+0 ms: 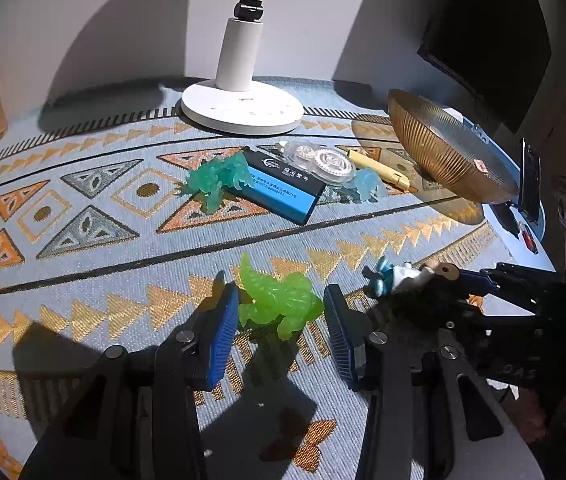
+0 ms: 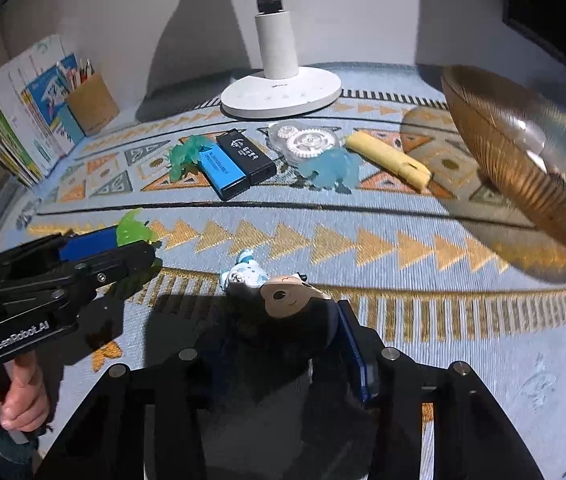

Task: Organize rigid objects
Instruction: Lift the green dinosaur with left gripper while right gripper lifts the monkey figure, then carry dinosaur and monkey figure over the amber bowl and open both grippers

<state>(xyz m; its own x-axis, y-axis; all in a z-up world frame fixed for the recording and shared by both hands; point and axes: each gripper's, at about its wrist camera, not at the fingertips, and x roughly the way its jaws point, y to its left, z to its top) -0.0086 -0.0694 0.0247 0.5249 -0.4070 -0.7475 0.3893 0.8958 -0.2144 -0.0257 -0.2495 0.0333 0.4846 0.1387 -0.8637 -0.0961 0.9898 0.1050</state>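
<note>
Left gripper (image 1: 281, 320): jaws spread either side of lime-green dinosaur (image 1: 279, 300), near pad touching or almost, far pad apart; toy stands on patterned cloth (image 1: 83, 280), probably about to be pinched.

Right gripper (image 2: 283, 340): pinches small cartoon figure (image 2: 283, 292) (white-blue part, tan face), tips dark.

Further, one row, likely already sorted:
- translucent dinosaurs: two, teal (image 2: 187, 156), pale blue (image 2: 331, 170); three with lime one
- lighters: two, blue (image 2: 223, 172), black (image 2: 249, 154)
- clear gear case (image 2: 307, 144): one
- yellow stick (image 2: 389, 160): one

Right: gold ribbed bowl (image 2: 503, 160), tilted, perhaps destination. Farthest: white lamp base (image 2: 283, 96).
</note>
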